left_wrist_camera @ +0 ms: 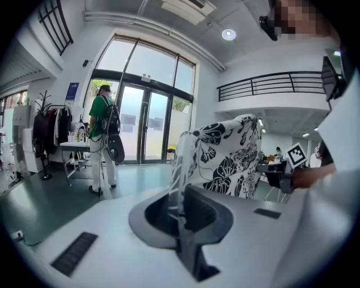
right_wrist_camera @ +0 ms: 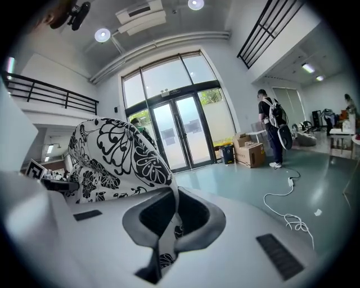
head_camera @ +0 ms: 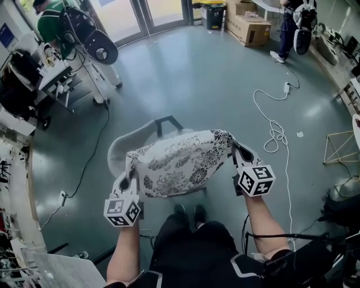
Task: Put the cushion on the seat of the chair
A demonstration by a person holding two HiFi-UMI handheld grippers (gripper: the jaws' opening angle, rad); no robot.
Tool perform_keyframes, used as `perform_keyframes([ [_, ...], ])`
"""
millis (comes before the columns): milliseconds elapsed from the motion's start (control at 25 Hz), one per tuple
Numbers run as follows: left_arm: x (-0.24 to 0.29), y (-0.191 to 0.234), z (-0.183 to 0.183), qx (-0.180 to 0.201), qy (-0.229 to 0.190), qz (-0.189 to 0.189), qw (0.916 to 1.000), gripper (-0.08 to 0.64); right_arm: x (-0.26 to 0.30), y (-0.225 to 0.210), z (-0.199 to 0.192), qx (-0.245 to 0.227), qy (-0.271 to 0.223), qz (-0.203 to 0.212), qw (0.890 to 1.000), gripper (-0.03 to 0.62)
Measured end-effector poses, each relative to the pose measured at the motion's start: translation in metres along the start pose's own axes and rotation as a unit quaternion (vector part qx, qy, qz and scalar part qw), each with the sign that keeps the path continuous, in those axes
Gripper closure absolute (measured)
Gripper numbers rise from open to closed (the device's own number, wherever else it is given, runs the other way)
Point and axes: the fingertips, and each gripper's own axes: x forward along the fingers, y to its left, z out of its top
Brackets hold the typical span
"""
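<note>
A white cushion [head_camera: 180, 163] with a black flower print hangs stretched between my two grippers, just above a pale grey chair [head_camera: 121, 147]. My left gripper [head_camera: 130, 179] is shut on the cushion's left corner. The right gripper [head_camera: 237, 156] is shut on its right corner. In the left gripper view the cushion [left_wrist_camera: 225, 152] runs from the closed jaws of the left gripper [left_wrist_camera: 177, 202] up to the right. In the right gripper view the cushion [right_wrist_camera: 115, 157] rises to the left from the closed right gripper [right_wrist_camera: 171, 216]. The chair's seat is hidden under the cushion.
A white cable [head_camera: 275, 126] snakes over the grey floor at right. Cardboard boxes [head_camera: 249, 25] and a standing person [head_camera: 287, 28] are at the far right. A person in green [head_camera: 50, 17] stands by cluttered desks [head_camera: 34, 73] at left. A wire frame [head_camera: 340, 147] stands at the right edge.
</note>
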Motion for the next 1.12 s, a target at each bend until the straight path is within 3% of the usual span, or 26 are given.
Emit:
perform_keyframes([
  [240,0.034,0.013,-0.041,-0.005,0.048,0.020,0.9986,0.538,0.027,-0.012,-0.035,-0.006,0.036,-0.012,0.999,0.577],
  [520,0.060,0.020,-0.075,0.003,0.081,0.011,0.9966,0.538,0.051,-0.026,-0.077,-0.009,0.092,-0.031,0.995,0.577],
  [1120,0.137,0.062,-0.179,-0.029,0.186,0.009,0.9820,0.538,0.130,-0.044,-0.161,-0.028,0.203,-0.083,0.975,0.577],
])
